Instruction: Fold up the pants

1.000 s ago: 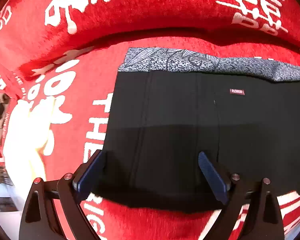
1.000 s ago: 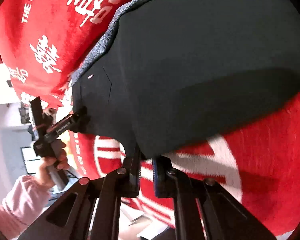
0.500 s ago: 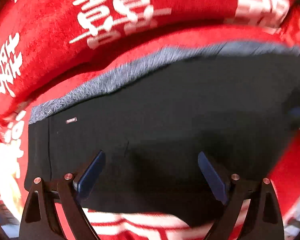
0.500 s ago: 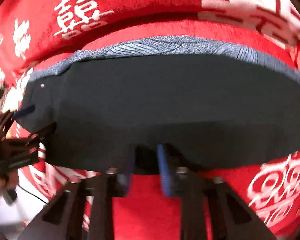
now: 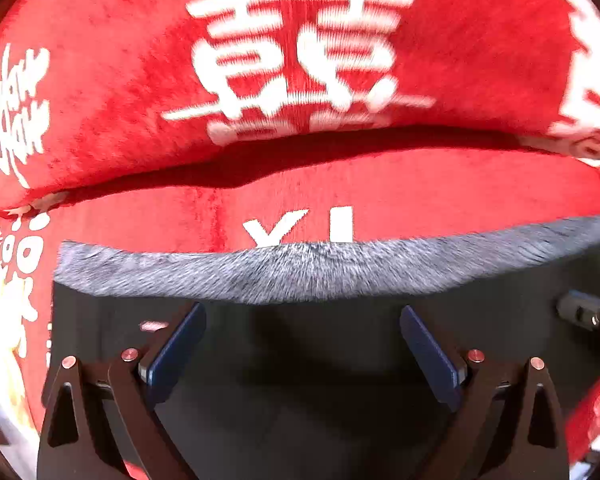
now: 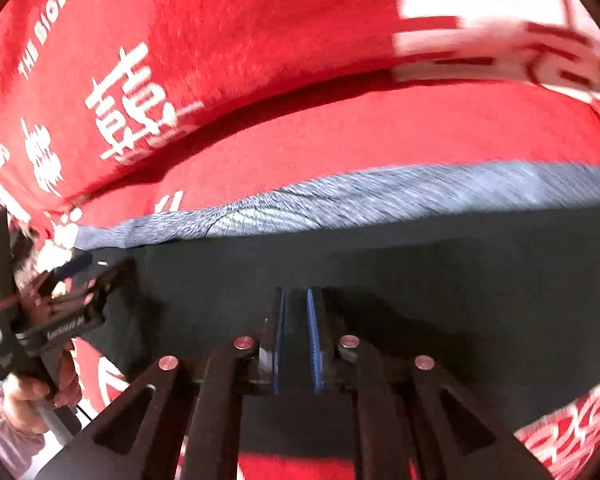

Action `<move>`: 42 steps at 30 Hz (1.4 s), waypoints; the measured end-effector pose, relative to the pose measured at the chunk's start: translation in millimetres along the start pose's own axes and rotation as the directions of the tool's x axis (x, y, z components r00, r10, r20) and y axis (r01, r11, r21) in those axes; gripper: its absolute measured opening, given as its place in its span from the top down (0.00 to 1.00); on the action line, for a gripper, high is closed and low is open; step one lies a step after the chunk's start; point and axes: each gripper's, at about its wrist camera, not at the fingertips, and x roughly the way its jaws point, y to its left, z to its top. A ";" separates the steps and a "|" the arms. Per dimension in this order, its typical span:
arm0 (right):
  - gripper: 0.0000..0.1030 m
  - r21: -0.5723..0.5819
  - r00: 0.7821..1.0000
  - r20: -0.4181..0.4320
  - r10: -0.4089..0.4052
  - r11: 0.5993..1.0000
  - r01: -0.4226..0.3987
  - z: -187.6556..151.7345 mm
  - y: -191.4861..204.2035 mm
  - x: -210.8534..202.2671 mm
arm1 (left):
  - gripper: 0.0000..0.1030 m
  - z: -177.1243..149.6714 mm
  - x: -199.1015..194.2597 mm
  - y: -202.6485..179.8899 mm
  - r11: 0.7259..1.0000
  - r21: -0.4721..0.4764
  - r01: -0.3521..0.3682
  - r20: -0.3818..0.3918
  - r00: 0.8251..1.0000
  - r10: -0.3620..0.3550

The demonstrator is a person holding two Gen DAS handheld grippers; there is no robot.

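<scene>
- The pants (image 5: 340, 360) are found lying flat on the red blanket (image 5: 420, 184), grey waistband (image 6: 380, 196) farthest from the cameras.
- A compact rectangle is already formed; a final fold or smoothing is judged outstanding.
- The left gripper (image 5: 302, 348) is spread wide over the cloth, gripping nothing.
- The right gripper (image 6: 296, 320) is nearly closed above the pants; whether cloth is pinched cannot be told.

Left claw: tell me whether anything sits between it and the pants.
Nothing visible does. The left claw hangs open directly over the black pants, with only dark fabric between its fingers. The right claw is on the same cloth off to the side, not in its way.
</scene>
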 end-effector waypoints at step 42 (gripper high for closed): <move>0.42 0.027 1.000 0.007 0.018 0.999 -0.018 -39.2 -114.7 -117.7 | 0.01 -2.0 -200.3 16.0 0.992 -0.125 -0.010 0.082 0.996 0.020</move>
